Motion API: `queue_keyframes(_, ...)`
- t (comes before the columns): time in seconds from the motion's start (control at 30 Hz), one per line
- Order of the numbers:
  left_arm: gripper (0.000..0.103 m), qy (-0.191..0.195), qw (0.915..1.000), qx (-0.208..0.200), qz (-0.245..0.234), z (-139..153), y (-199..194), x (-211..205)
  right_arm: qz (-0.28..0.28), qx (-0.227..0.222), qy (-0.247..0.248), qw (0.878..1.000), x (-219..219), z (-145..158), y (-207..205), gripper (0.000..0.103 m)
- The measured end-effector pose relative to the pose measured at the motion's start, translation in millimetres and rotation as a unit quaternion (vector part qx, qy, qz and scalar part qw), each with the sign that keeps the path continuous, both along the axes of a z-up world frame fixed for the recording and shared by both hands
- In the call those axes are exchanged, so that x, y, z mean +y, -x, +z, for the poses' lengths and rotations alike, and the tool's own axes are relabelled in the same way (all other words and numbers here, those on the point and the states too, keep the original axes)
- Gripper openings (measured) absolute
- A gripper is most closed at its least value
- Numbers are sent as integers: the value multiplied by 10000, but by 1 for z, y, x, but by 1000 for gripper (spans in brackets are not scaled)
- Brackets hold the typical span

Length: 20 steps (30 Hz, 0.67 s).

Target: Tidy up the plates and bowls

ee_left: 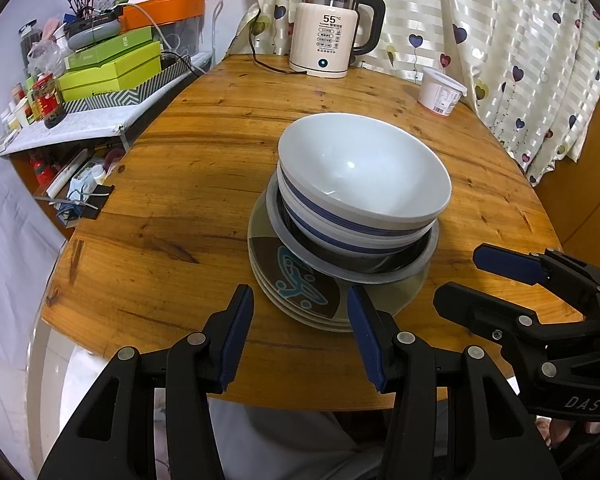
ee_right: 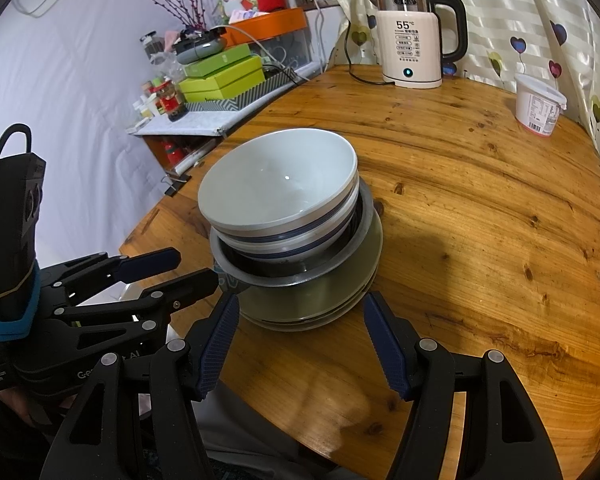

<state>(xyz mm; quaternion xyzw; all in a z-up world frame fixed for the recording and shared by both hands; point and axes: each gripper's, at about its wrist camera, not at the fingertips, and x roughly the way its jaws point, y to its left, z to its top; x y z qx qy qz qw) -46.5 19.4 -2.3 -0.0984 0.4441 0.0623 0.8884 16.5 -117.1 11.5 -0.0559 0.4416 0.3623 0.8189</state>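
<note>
One stack of dishes stands on the round wooden table [ee_left: 204,184]. White bowls with blue bands [ee_left: 360,176] sit nested in a grey-rimmed dark bowl [ee_left: 352,268], on a pile of patterned plates [ee_left: 300,284]. The stack also shows in the right wrist view: the white bowls [ee_right: 280,188], the grey-rimmed bowl [ee_right: 284,276], the plates [ee_right: 320,304]. My left gripper [ee_left: 300,316] is open and empty, just in front of the plates. My right gripper [ee_right: 300,320] is open and empty, at the near edge of the plates. It also shows in the left wrist view [ee_left: 460,276].
An electric kettle [ee_left: 332,28] stands at the table's far edge by a heart-patterned curtain [ee_left: 520,40]. A white tub [ee_left: 440,90] stands at the far right. A cluttered shelf with green boxes [ee_left: 112,64] is to the left. My left gripper also shows in the right wrist view [ee_right: 196,268].
</note>
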Motion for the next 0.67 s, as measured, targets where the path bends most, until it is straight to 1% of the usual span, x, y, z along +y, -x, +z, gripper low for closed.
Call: queue_keyframes(0.67, 50, 22, 10000, 23, -36, -1, -3, -1, -6, 0, -9, 10000, 0, 0, 0, 65)
